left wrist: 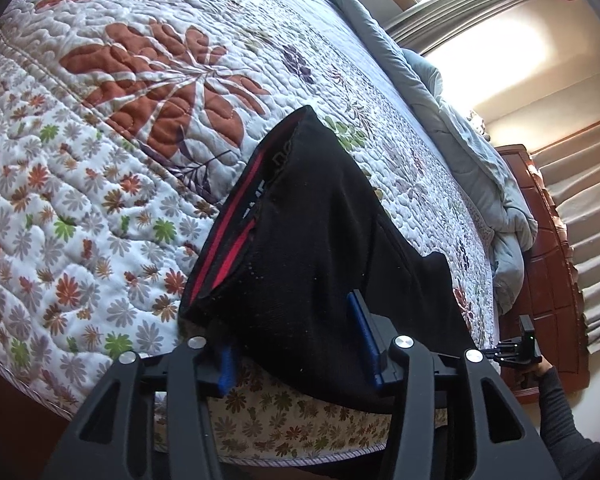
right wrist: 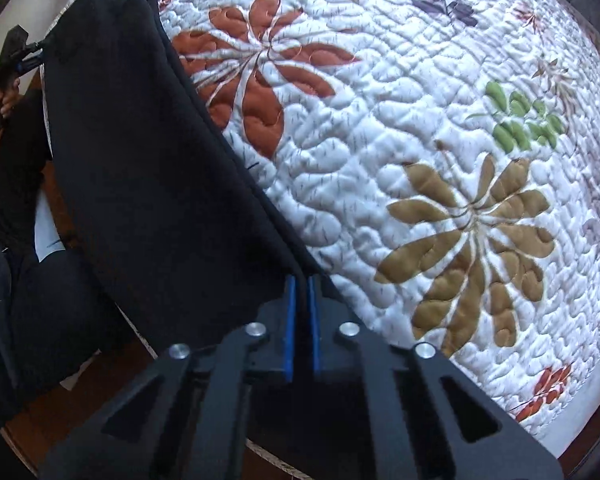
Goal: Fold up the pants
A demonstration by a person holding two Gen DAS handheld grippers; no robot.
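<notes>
Pants [left wrist: 312, 216], black w/ red-lined waistband, lie at the near edge of the bed, draped over the quilt [left wrist: 100, 160] and stretched between both grippers. Quilt is white w/ rust, green, tan and purple flower print; it fills most of both views beyond the fingertips. Grey comforter [left wrist: 472, 152] is bunched along the far side of the bed, well past the left fingers; wooden furniture [left wrist: 548, 248] and curtains sit further right, partly cut off by the lens edge. Left gripper [left wrist: 296, 340]: blue pads spread apart, w/ pants fabric lying between them; left pad is half buried under the cloth, so can't tell if it touches the fabric, and the right pad looks just beside it rather than pressing. Right gripper [right wrist: 301, 320]: blue pads pressed together, pinching a thin fold at the pants' edge right at the fingertips. From there the cloth runs up-left toward the other gripper, seen small and dim. A hand [right wrist: 2, 100] grips its handle; dark sleeve mostly in shadow. Lettering inside the waistband is too small to read.
</notes>
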